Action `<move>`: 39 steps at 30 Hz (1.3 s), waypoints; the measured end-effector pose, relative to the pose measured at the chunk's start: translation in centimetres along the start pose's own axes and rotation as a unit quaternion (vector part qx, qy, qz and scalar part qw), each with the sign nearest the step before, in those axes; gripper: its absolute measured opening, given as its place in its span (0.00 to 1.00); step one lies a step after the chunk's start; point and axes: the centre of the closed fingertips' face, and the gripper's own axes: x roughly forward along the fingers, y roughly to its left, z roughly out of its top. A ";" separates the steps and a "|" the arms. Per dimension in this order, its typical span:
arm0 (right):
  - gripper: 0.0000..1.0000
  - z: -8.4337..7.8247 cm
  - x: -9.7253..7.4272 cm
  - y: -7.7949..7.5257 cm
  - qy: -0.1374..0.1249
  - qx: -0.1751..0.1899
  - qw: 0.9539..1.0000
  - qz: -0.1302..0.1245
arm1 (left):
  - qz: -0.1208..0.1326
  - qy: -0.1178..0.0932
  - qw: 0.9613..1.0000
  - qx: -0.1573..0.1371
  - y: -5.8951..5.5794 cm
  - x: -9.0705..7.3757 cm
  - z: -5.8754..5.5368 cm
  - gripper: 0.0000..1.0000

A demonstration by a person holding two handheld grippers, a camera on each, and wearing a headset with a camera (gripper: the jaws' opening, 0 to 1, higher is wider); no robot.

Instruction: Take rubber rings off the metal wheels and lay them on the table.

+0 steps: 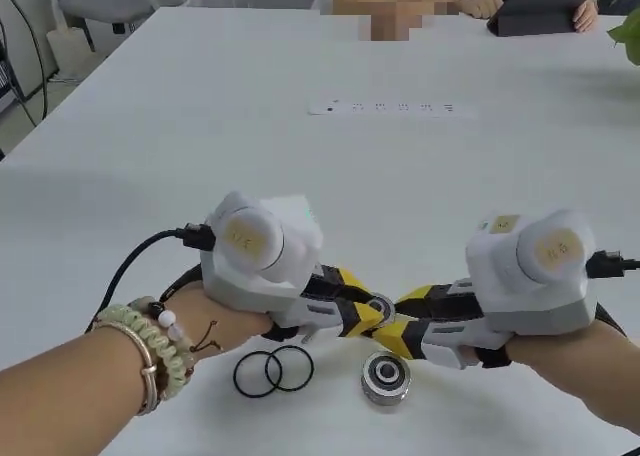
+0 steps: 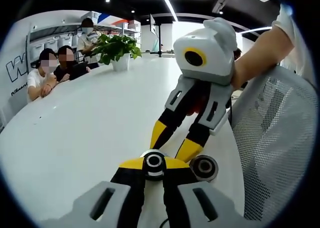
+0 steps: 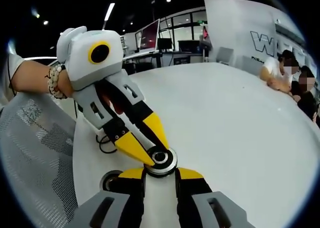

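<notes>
Head view puts the loose wheel point(image 1: 386, 373) flat on the surface point(image 1: 300, 176), and we place everything else from it. Just to its left, apart from it, two rings point(image 1: 273, 370) lie overlapping on the surface, so by our reading that much of the job is done. Just above it, lifted off the surface, is the held wheel point(image 1: 379, 305), caught between both tongs. The left tongs point(image 1: 366, 306) reach it from the left and the right tongs point(image 1: 400, 321) from the right, tips meeting over the loose wheel.

Left gripper view has our own jaws clenched across the held wheel's rim, one face toward the camera. Right gripper view has the opposite face, with the right jaws closed on it too.

We judge the two-sided hold lets one pair steady the wheel while the other works a ring off its rim. Which pair does which we cannot tell, nor whether a ring sits on this wheel. Holding it low over the loose wheel keeps a freed ring's drop short, near the two lying there. The next move calls for an outward peel without letting the wheel twist. The risk is the wheel slipping free and rolling.
</notes>
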 end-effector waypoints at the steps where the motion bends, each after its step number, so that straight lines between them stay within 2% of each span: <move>1: 0.21 0.0 0.0 0.0 0.000 -0.001 1.000 0.001 | 0.000 0.000 1.000 0.000 0.0 0.0 0.0 0.07; 10: 0.17 -0.1 -0.2 -0.1 0.006 -0.009 1.000 0.010 | 0.001 -0.002 1.000 -0.002 0.0 0.0 -0.1 0.07; 14: 0.12 -0.3 -0.5 -0.2 0.010 -0.003 1.000 0.014 | 0.004 -0.002 1.000 -0.004 0.1 0.0 -0.1 0.07; 17: 0.04 -0.6 -0.6 -0.5 0.017 -0.006 1.000 0.006 | 0.006 -0.003 1.000 -0.007 0.2 0.0 -0.1 0.07; 25: 0.00 -0.6 -0.6 -0.6 0.018 -0.002 1.000 0.003 | 0.007 -0.003 1.000 -0.008 0.2 0.0 -0.2 0.07; 33: 0.00 -0.7 -0.7 -0.9 0.021 0.036 0.999 0.001 | 0.003 -0.001 1.000 -0.004 0.1 0.0 -0.2 0.07; 35: 0.00 -0.7 -0.8 -1.0 0.020 0.052 0.998 0.000 | 0.003 0.000 1.000 -0.003 0.0 0.0 -0.2 0.07; 37: 0.00 -0.6 -0.9 -1.1 0.016 0.090 0.996 -0.001 | 0.003 0.001 1.000 -0.001 0.0 0.0 -0.2 0.07; 39: 0.00 -0.5 -1.1 -1.4 0.008 0.101 0.995 -0.001 | 0.004 0.002 1.000 0.000 0.1 0.0 -0.2 0.07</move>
